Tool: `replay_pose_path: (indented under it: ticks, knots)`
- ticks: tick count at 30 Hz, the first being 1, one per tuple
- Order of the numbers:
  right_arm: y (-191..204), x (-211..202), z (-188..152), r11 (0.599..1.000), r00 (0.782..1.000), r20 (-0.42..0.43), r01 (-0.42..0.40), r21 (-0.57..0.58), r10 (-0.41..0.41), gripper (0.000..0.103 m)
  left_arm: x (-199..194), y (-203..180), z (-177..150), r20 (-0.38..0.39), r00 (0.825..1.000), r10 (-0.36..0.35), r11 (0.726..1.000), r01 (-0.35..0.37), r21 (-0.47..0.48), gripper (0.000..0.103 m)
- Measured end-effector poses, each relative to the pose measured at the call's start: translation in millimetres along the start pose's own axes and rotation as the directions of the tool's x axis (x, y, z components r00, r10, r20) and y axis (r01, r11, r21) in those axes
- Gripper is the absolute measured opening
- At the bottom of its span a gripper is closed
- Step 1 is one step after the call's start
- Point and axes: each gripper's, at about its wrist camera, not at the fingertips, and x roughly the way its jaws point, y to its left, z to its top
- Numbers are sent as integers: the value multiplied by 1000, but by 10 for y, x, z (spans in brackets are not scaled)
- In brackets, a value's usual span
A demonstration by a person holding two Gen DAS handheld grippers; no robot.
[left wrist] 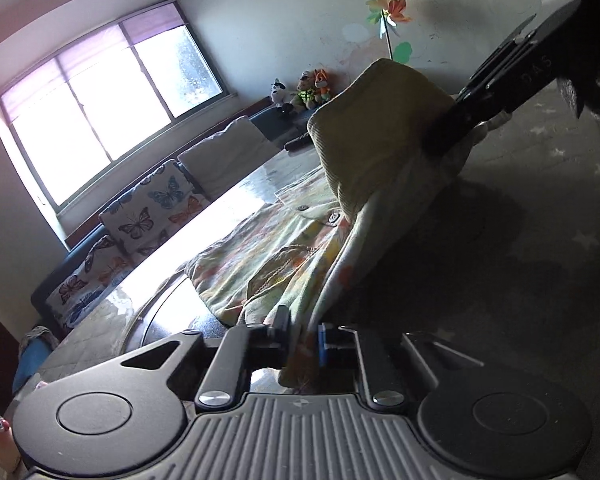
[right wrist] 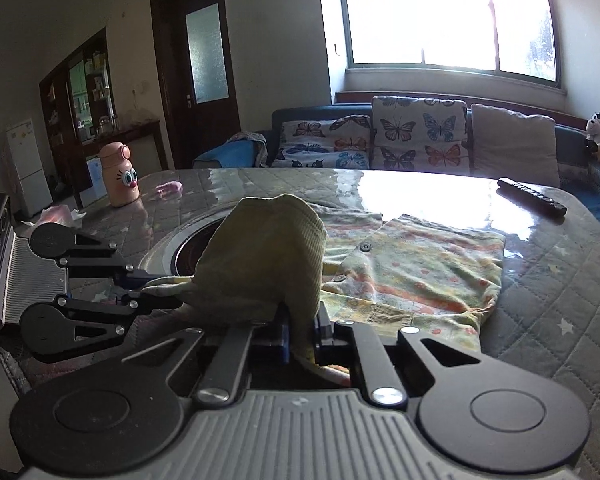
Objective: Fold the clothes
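You are working on a table [right wrist: 560, 280] under a quilted grey cover with a glossy sheet on top, a sofa [right wrist: 380, 136] and a bright window [right wrist: 440, 20] behind it. Toward the left edge stands one pink bottle [right wrist: 120, 176]; near the far right edge lies one remote [right wrist: 532, 200]. One floral garment [right wrist: 420, 276] lies spread across the table's middle, its near edge raised. Your left gripper [right wrist: 156, 292] is clamped on that raised fabric, and your right gripper [right wrist: 300, 336] is pinched tight on the ribbed olive hem [right wrist: 268, 252], bunched up above the jaws. Three butterfly cushions [right wrist: 420, 132] and one plain cushion [right wrist: 512, 140] sit on the sofa.
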Motion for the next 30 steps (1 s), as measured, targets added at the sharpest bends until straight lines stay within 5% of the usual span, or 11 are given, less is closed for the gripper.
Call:
replay_pose_path:
  ticks: [13,22,30]
  knots:
    - [219,-980,-10,998,996,54,-64,-12,65,8,-989,-141,155,87,979,-187,979,193,-71,8]
    - [-158,-544,404,1000,998,67,-9,-19,10,8,-400,287,471,96,988,-122,979,136,-149,8]
    - [-577,260,687,999,998,-23,52,-9,-52,8,561,581,617,-33,995,-94,977,86,-197,8]
